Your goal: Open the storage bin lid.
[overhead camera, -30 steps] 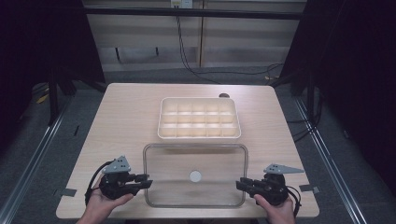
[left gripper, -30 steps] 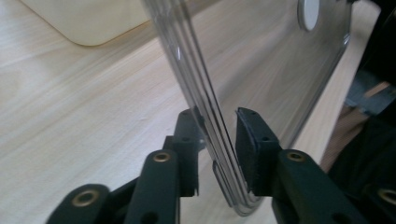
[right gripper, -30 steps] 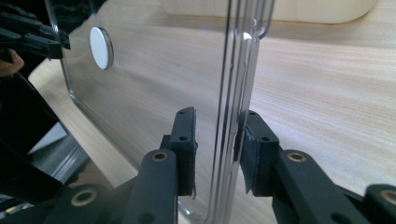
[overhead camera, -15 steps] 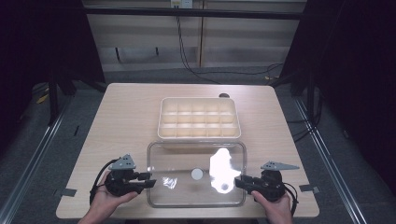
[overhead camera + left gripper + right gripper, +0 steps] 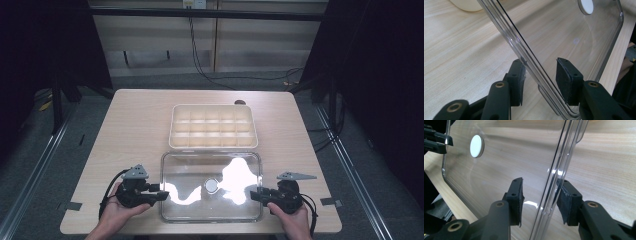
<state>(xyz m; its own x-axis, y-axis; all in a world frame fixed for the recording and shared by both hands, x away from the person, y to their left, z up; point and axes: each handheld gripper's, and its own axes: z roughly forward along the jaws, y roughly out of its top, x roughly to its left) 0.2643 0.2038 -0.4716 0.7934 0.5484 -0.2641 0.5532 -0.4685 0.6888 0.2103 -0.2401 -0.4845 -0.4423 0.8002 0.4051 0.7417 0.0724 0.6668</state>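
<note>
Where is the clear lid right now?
In the high view the clear lid sits at the table's near edge, just in front of the cream compartment tray, between the left hand-held gripper and right hand-held gripper.

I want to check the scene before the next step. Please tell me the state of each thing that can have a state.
Lid: clear, off the box, its side rims between both grippers' jaws.
Box: uncovered, compartments look empty.
Left gripper: jaws just opening, pads apart around the rim.
Right gripper: jaws just opening, pads apart around the rim.
</note>
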